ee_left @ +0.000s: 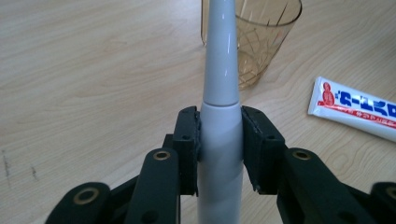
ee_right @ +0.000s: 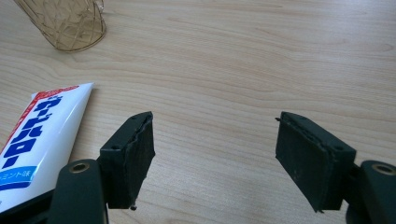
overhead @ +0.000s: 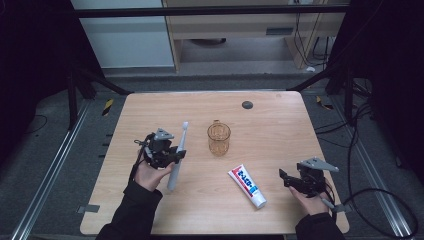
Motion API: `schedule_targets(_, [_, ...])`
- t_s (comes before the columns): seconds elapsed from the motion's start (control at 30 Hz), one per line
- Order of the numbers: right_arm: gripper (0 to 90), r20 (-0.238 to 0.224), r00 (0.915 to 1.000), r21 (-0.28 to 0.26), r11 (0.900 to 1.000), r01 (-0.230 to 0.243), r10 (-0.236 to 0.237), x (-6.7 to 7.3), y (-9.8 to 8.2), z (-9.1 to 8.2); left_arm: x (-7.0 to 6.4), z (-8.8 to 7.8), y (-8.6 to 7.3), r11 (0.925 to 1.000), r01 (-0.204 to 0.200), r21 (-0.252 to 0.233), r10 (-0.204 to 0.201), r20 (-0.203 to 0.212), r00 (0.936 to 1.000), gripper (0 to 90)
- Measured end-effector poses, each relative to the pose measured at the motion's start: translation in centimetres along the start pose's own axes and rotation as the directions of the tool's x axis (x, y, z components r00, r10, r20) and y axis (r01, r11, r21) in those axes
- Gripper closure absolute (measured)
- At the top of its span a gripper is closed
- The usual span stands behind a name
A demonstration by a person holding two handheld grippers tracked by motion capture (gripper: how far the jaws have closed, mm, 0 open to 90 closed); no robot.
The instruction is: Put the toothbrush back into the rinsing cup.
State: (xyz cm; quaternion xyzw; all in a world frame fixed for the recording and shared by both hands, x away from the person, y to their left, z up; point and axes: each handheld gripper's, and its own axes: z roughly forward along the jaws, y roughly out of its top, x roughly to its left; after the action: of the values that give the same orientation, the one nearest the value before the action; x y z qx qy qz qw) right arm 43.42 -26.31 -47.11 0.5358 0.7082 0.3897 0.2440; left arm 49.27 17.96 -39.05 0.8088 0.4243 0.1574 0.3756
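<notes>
Electric toothbrush [overhead: 177, 155], white/grey, clamped in left gripper [overhead: 176, 154]; both jaws press the wide handle just under the seam where the narrower neck starts, plain in the left gripper view [ee_left: 220, 135]. No brand or writing readable on it. Long axis in high view: runs from near-bottom up and slightly right, head end pointing away from the person, toward far side of table [overhead: 280, 125], base end near the left hand [overhead: 150, 175]. Whether the base touches the table, cannot tell. Head tip sits left of the cup. In left gripper view the neck rises straight up the frame, crossing in front of the cup; head cut off at the top edge.

Cup [overhead: 219, 138]: amber clear plastic, handled, cut-diamond pattern, upright at table centre, just right of the toothbrush.

Toothpaste tube [overhead: 247, 186]: white, red band at crimp end, blue Japanese lettering, blue block lower down; characters too small to read for sure. Lies flat, diagonal, crimp end up-left, cap end toward the near edge, between the two hands.

Right gripper [overhead: 284, 179]: jaws spread wide, holding nothing, bare wood between them in right gripper view [ee_right: 215, 158]; tube just left of its left jaw, apart. Right hand [overhead: 312, 202] near table's near right corner.

Small dark round disc [overhead: 247, 104] at far edge.
</notes>
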Motion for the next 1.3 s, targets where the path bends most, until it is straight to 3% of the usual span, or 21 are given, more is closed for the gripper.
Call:
schedule_targets(0.3, [27.9,0.004,1.0,-0.009,1.0,0.001,-0.001,0.0,0.0,0.0,0.2,-1.3,0.6,0.9954,0.001,-0.095,-0.004,-0.033,0.9994,67.8])
schedule_targets(0.6, [26.7,0.011,0.9999,-0.021,1.0,0.004,-0.004,0.1,-0.1,0.1,0.6,-2.3,1.9,0.9801,0.011,-0.198,-0.023,-0.057,0.9981,67.7])
schedule_targets(0.77, [25.6,0.014,0.9999,-0.022,1.0,0.004,-0.003,0.1,-0.1,0.2,0.9,-2.7,3.2,0.9672,0.026,-0.253,-0.043,-0.062,0.9972,67.7])
schedule_targets(0.9, [24.9,0.016,0.9999,-0.025,1.0,0.001,-0.001,0.0,-0.2,0.2,0.7,-2.9,4.4,0.9505,0.036,-0.309,-0.058,-0.061,0.9964,67.7])
schedule_targets(1.2, [24.3,0.015,0.9998,-0.029,1.0,0.009,-0.009,-0.1,-0.2,0.3,0.2,-2.7,6.6,0.9209,0.046,-0.387,-0.073,-0.056,0.9958,67.7])
schedule_targets(1.3, [24.2,0.016,0.9999,-0.03,1.0,0.005,-0.004,-0.1,-0.2,0.3,0.0,-2.3,7.2,0.9144,0.044,-0.403,-0.074,-0.061,0.9954,67.7])
